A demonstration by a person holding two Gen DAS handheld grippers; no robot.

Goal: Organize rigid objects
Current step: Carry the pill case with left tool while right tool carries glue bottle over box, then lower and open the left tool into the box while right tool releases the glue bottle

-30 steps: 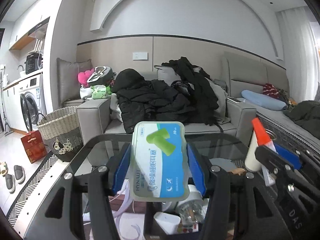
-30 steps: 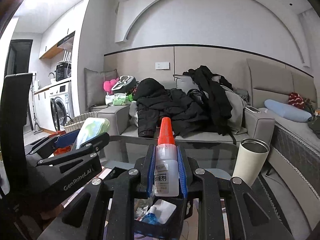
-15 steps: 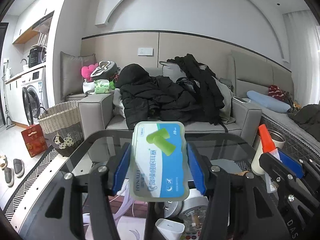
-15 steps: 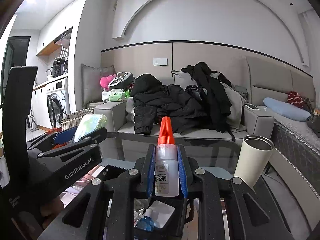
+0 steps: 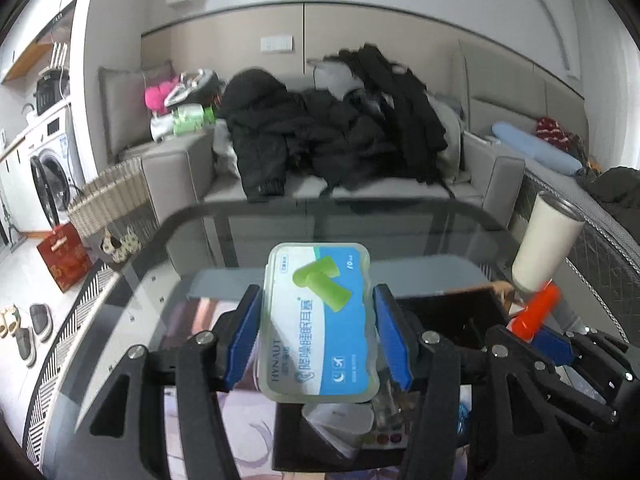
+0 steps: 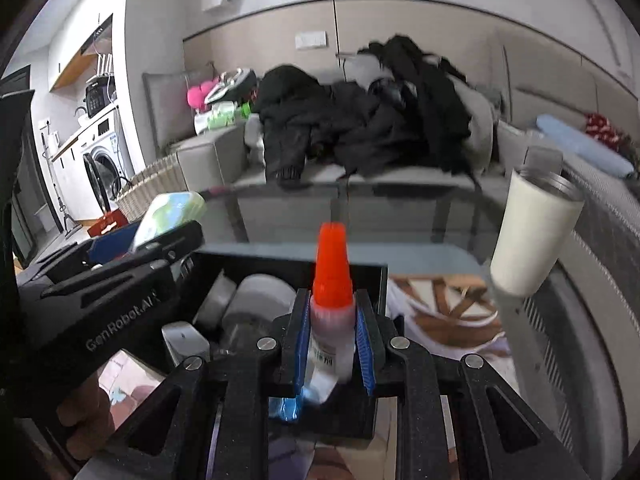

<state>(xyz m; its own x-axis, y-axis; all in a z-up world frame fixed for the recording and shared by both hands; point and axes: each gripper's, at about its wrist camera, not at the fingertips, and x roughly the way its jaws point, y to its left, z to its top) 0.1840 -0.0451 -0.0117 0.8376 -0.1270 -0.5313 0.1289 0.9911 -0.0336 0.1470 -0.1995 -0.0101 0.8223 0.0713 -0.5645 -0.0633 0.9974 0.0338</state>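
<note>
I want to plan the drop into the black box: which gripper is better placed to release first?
Probably right: the right gripper holds the glue bottle directly over the black box, while the earplug case seems nearer its edge.

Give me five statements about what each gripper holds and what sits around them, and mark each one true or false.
1. The left gripper is shut on the earplug case. True.
2. The right gripper is open and holds nothing. False: it is shut on the glue bottle, between its blue pads.
3. The glue bottle has an orange cap. True.
4. The white tumbler lies on its side inside the black organizer box. False: it stands upright on the glass table, outside the box.
5. The sofa behind the table is bare. False: dark clothes are piled on it.
</note>
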